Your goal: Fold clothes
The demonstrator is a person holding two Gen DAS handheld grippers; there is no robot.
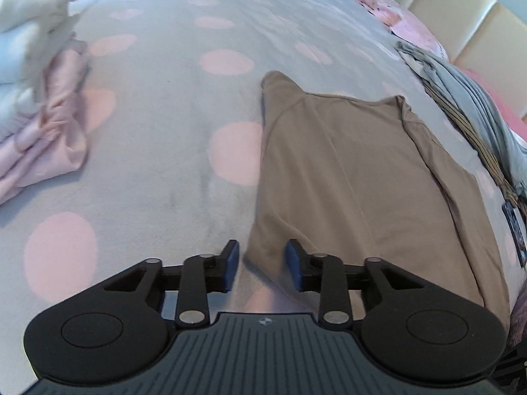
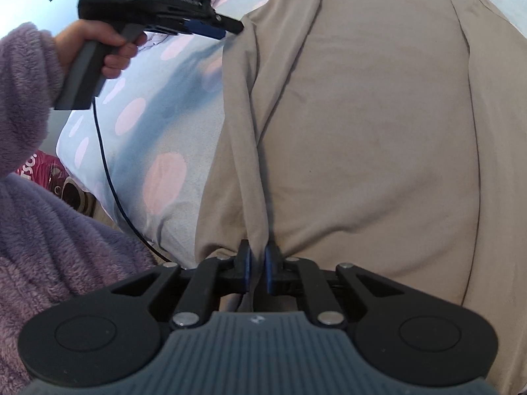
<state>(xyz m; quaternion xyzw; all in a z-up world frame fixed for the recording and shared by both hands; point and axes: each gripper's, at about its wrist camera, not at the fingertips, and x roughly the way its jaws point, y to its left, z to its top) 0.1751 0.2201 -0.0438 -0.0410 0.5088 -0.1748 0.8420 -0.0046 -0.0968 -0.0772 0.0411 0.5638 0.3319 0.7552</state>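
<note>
In the left wrist view we see the left hand-held gripper (image 1: 263,265) with its 2 blue pads apart, straddling the near left corner of the tan garment (image 1: 355,177); the pads do not press on the cloth, so we read this one as open. The tan garment lies spread on the bed (image 1: 164,151), on a grey cover with pink dots, toward its right side. At the bed's left edge we see a heap of pink and white clothes (image 1: 46,112), and along the right edge a grey garment (image 1: 474,112) in front of the padded headboard (image 1: 461,23). In the right wrist view we see the right hand-held gripper (image 2: 258,265) clamped on a raised fold of the tan garment at its near edge. A hand (image 2: 98,49) in a fluffy purple sleeve (image 2: 23,105) holds the left hand-held gripper at the garment's far left edge.
</note>
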